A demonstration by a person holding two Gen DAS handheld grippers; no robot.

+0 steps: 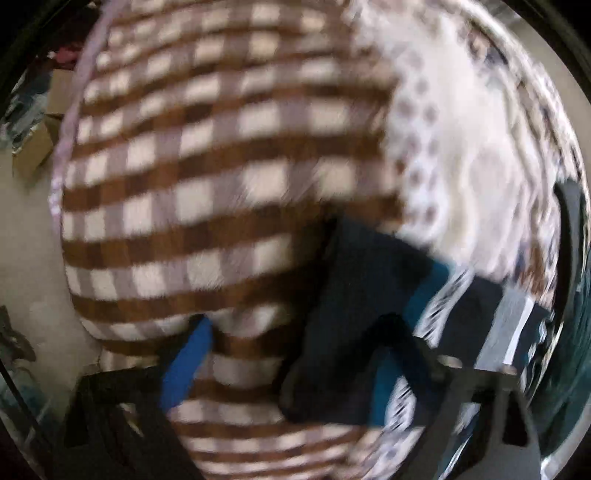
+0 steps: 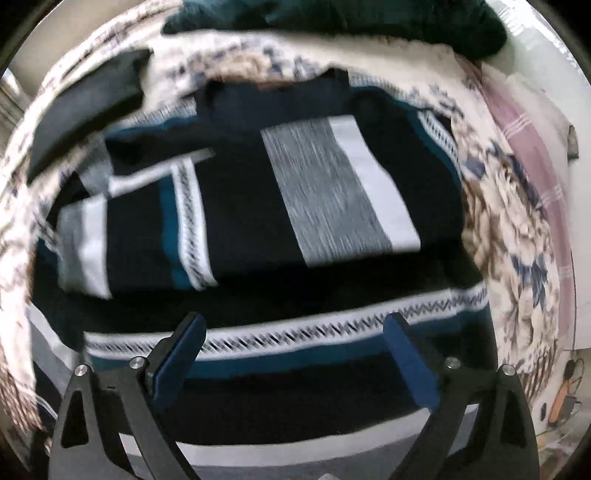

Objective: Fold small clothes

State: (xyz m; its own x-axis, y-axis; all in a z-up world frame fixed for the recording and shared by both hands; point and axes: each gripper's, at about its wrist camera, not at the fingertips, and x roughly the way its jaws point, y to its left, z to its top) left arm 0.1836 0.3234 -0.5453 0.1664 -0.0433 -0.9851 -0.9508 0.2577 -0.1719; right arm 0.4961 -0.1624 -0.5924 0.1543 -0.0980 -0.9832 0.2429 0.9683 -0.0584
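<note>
Right wrist view: folded navy knit sweater with grey, white and teal stripes (image 2: 258, 206) flat on a cream cover printed with brown and blue flowers (image 2: 517, 229), one patterned white band running across just ahead of the fingers. Right tool (image 2: 295, 350) pointing down over the near edge of the sweater, blue pads (image 2: 181, 354) spread wide, released, nothing pinched between them. Dark green cloth (image 2: 332, 18) bunched at the far edge, beyond the sweater. Left wrist view, heavily blurred: brown-and-white checked fleece blanket (image 1: 221, 166) filling most of the picture, the same cream cover to its right, the navy sweater low on the right. Left tool (image 1: 295, 332) pointing down too, jaws apart; a dark fold of the sweater up against the right-hand finger, checked fleece showing in the gap beside the left-hand pad (image 1: 188, 365), so no grasp there. Brown cardboard box (image 1: 33, 147) off at the left edge.
</note>
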